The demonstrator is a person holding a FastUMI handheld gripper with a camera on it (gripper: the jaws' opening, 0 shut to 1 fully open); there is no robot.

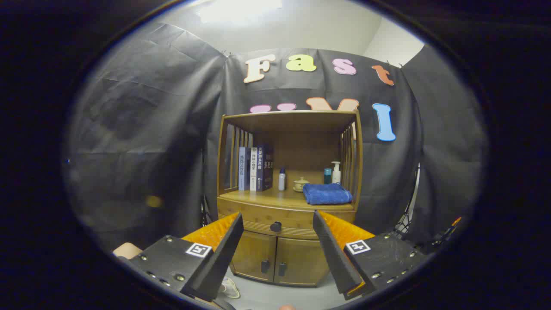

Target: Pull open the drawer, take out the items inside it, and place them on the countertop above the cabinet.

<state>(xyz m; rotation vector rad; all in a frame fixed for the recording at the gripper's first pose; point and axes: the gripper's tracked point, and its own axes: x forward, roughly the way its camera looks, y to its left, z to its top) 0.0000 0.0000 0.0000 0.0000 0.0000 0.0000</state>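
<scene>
Black cloth is walling the booth behind a wooden cabinet (287, 215). You're holding the gripper (277, 234) well back from it, fingers spread wide and gripping nothing. Drawer (280, 224) is sitting shut under the countertop (275, 199), its knob (276, 226) lying beyond the fingers, roughly centred in the gap. Contents are hidden.

Risks, as I'm judging them: the knob is small and round, so coming in off-centre means pads slipping off or one finger hitting the drawer front. Pulling at an angle could be jamming the drawer. Countertop is already crowded — books (255, 168), bottles (282, 179), teacup (300, 184), towel (326, 193) — so placing items carelessly could be knocking the upright ones over.
</scene>
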